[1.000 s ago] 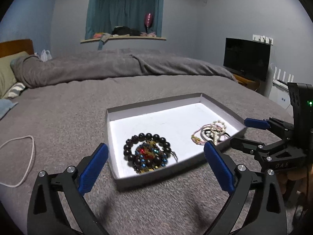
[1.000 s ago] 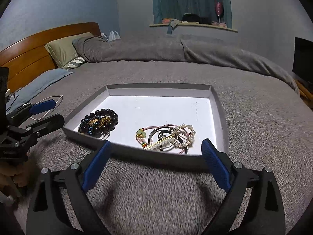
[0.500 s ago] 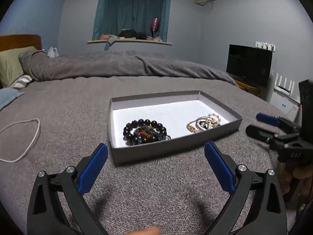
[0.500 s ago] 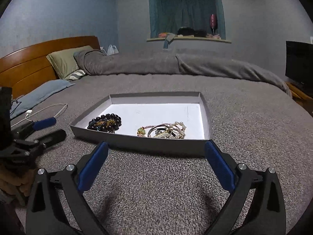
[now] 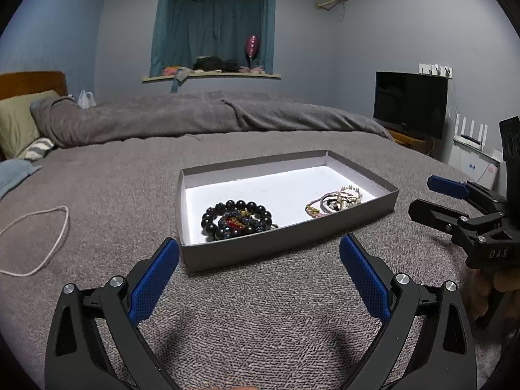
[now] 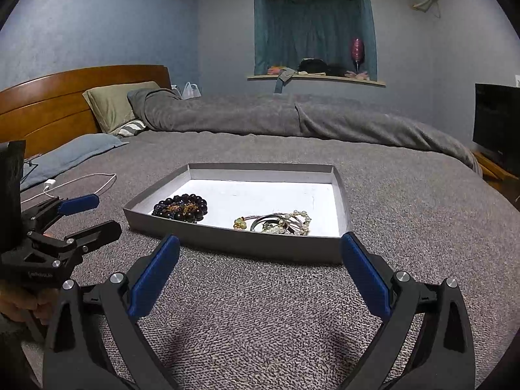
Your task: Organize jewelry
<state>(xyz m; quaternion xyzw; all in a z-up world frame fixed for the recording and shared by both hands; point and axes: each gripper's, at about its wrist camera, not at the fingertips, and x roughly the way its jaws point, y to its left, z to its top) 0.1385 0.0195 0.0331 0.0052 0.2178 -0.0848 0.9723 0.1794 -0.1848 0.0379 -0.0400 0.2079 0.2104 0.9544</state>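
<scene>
A shallow grey box (image 5: 286, 243) with a white floor lies on the grey bed cover (image 5: 130, 178), and all the jewelry sits inside it. In the left wrist view a ring of dark beads (image 5: 239, 219) lies at the box's 7 o'clock corner, with smaller coloured beads piled inside it. A tangle of pearl and pink bracelets (image 5: 334, 200) lies toward 4 o'clock, well apart from the beads.

The left gripper (image 5: 259, 276) hangs just short of the box's near wall, jaws wide apart and empty. The right gripper (image 6: 260, 276) sits likewise before the near wall in its own view, jaws spread with nothing between them. Only that low wall stands between each gripper and the jewelry.

Around the box: a white cable (image 5: 39, 243) loops on the cover at 9 o'clock, a rolled grey duvet (image 5: 195, 117) lies across the bed at 12 o'clock, and a dark television (image 5: 409, 104) stands at 2 o'clock. A wooden headboard (image 6: 65, 97) and olive pillow (image 6: 113, 104) show at 10 o'clock in the right wrist view.
</scene>
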